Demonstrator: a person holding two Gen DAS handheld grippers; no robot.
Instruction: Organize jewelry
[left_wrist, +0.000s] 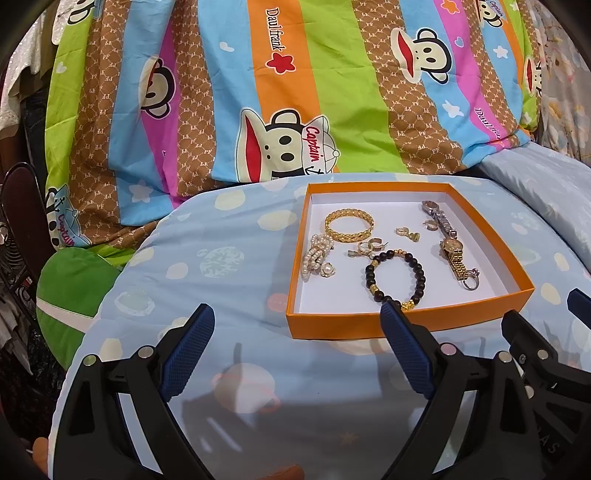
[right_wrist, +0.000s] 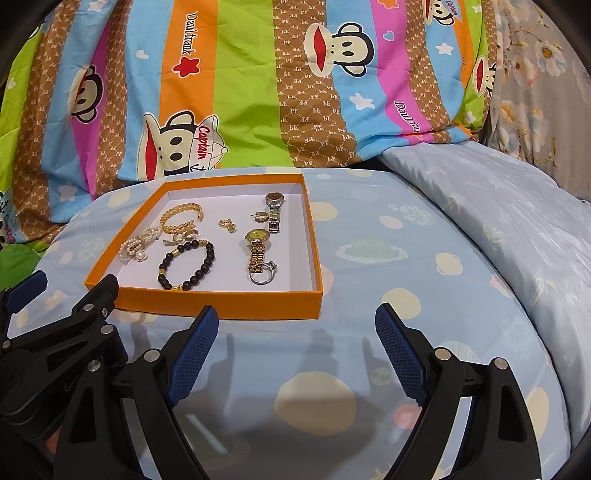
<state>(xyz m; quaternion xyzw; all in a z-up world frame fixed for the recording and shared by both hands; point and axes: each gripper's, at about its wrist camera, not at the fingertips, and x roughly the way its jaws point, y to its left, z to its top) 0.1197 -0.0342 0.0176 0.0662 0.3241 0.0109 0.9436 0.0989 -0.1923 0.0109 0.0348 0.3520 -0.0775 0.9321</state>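
With both the left gripper (left_wrist: 297, 314) and right gripper (right_wrist: 295, 314) spread wide and empty, each should approach over the orange tray's (left_wrist: 406, 325) near rim squarely.

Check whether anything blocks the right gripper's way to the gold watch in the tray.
Only the orange tray's near wall lies between the open right gripper and the gold watch. The silver ring touches the strap's near end; nothing covers the watch.

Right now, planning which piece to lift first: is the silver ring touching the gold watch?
Touching. The right wrist view shows the silver ring overlapping the strap end of the gold watch, no gap.
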